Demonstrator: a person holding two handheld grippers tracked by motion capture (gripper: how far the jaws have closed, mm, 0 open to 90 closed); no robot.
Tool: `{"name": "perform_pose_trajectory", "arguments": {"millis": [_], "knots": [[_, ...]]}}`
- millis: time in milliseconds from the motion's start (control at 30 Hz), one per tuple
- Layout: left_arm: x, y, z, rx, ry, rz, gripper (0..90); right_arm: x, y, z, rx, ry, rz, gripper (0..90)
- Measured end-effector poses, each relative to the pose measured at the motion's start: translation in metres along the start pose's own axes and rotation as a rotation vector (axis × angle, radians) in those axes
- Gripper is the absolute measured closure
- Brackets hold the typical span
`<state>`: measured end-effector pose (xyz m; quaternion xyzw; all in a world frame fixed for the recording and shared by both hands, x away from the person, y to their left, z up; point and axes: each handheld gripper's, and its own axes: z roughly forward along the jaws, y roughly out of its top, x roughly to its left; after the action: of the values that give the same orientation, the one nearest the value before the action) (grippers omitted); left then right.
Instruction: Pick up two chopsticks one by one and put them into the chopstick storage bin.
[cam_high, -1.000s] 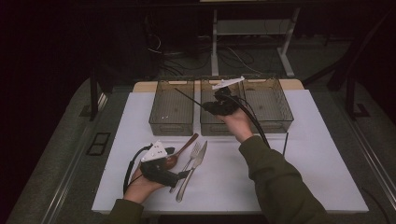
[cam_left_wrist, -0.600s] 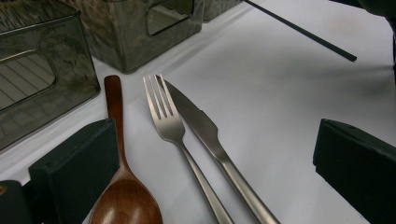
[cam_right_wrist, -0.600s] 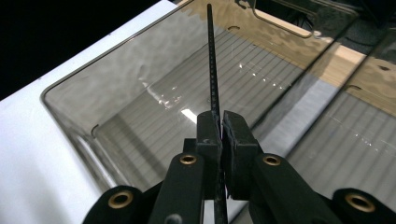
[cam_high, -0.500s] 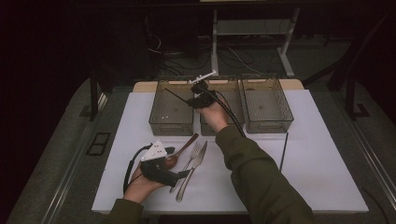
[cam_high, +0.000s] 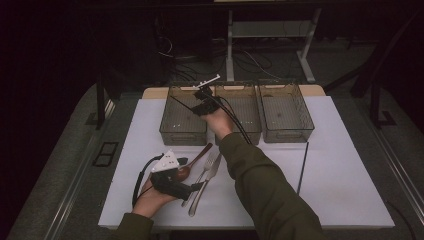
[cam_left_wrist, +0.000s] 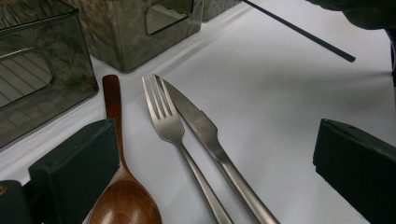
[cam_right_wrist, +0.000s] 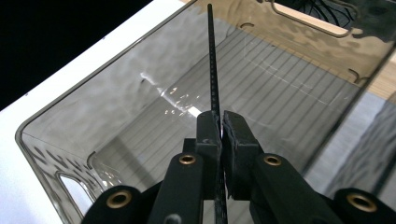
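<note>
My right gripper (cam_right_wrist: 220, 122) is shut on a thin black chopstick (cam_right_wrist: 213, 60) and holds it over the left clear bin (cam_right_wrist: 93, 107); the stick points out ahead of the jaws. In the high view that right gripper (cam_high: 202, 102) hovers at the left bin's (cam_high: 182, 134) right rim. My left gripper (cam_left_wrist: 215, 163) rests on the white table with its jaws wide open. A steel fork (cam_left_wrist: 163, 116) and knife (cam_left_wrist: 201, 126) lie between them, and a wooden spoon (cam_left_wrist: 122, 200) lies against the left jaw. A second chopstick (cam_high: 301, 167) lies on the table at the right.
Three clear plastic bins stand in a row at the back of the white tabletop (cam_high: 345, 190): left, middle (cam_high: 245, 135) and right (cam_high: 287, 135). Cables trail from both grippers. The floor around the table is dark, with table legs and wires behind.
My right hand has carried the chopstick leftward, from over the middle and right bins to the left bin. The left hand and the cutlery have stayed put.
</note>
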<state>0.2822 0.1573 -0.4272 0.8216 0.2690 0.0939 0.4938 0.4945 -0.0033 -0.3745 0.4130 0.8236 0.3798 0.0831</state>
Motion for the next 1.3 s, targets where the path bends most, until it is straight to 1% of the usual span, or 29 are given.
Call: {"name": "perform_pose_trajectory", "arguments": {"millis": [67, 233, 367, 400, 467, 500, 567, 667, 700, 767, 833, 900, 933, 1000, 1033, 1200, 1267, 1300], "knots": [[0.000, 0.000, 0.000, 0.000, 0.000, 0.000, 0.0, 0.003, 0.001, 0.002, 0.002, -0.003, -0.011, 83.7], [0.000, 0.000, 0.001, 0.003, 0.001, -0.002, 0.0, 0.006, 0.003, 0.002, -0.004, 0.011, -0.023, 75.4], [0.000, 0.000, 0.001, 0.003, 0.001, -0.001, 0.0, 0.004, 0.004, -0.001, -0.010, 0.031, -0.015, 66.0], [0.000, 0.000, 0.001, 0.004, 0.001, -0.001, 0.0, 0.003, 0.004, -0.003, -0.010, 0.048, -0.018, 62.9], [0.001, 0.000, 0.000, 0.004, 0.002, 0.001, 0.0, 0.002, 0.004, -0.005, -0.013, 0.053, -0.019, 58.8], [0.001, 0.000, 0.000, 0.004, 0.004, 0.004, 0.0, 0.002, 0.003, -0.008, -0.017, 0.066, -0.020, 55.7], [0.001, -0.001, 0.001, 0.002, 0.006, 0.001, 0.0, 0.003, 0.002, -0.014, -0.026, 0.054, -0.035, 52.7], [0.002, -0.001, 0.000, 0.009, 0.007, 0.005, 0.0, 0.003, -0.003, -0.025, -0.039, 0.096, -0.056, 51.9], [0.002, -0.001, 0.000, 0.008, 0.007, -0.001, 0.0, 0.003, -0.005, -0.029, -0.039, 0.100, -0.059, 51.7], [0.002, -0.001, 0.000, 0.012, 0.009, 0.001, 0.0, 0.002, -0.011, -0.038, -0.041, 0.114, -0.063, 52.3], [0.001, -0.002, 0.000, 0.011, 0.012, -0.001, 0.0, 0.000, -0.018, -0.047, -0.051, 0.119, -0.079, 53.1], [0.001, -0.002, 0.000, 0.015, 0.016, 0.000, 0.0, -0.001, -0.026, -0.057, -0.061, 0.121, -0.081, 55.2], [0.002, -0.002, 0.000, 0.017, 0.017, 0.003, 0.0, -0.001, -0.031, -0.062, -0.061, 0.120, -0.088, 56.0], [0.001, -0.002, 0.000, 0.010, 0.018, -0.005, 0.0, -0.002, -0.040, -0.072, -0.064, 0.113, -0.107, 58.4], [0.002, -0.002, 0.000, 0.017, 0.019, 0.002, 0.0, -0.003, -0.045, -0.078, -0.068, 0.114, -0.116, 59.2], [0.000, -0.002, 0.000, 0.017, 0.021, -0.003, 0.0, -0.009, -0.071, -0.108, -0.080, 0.111, -0.127, 65.5], [0.000, -0.002, 0.000, 0.015, 0.021, -0.004, 0.0, -0.014, -0.084, -0.120, -0.081, 0.109, -0.135, 69.5], [0.000, -0.002, 0.000, 0.016, 0.021, -0.004, 0.0, -0.014, -0.089, -0.124, -0.074, 0.107, -0.120, 72.0]]}}
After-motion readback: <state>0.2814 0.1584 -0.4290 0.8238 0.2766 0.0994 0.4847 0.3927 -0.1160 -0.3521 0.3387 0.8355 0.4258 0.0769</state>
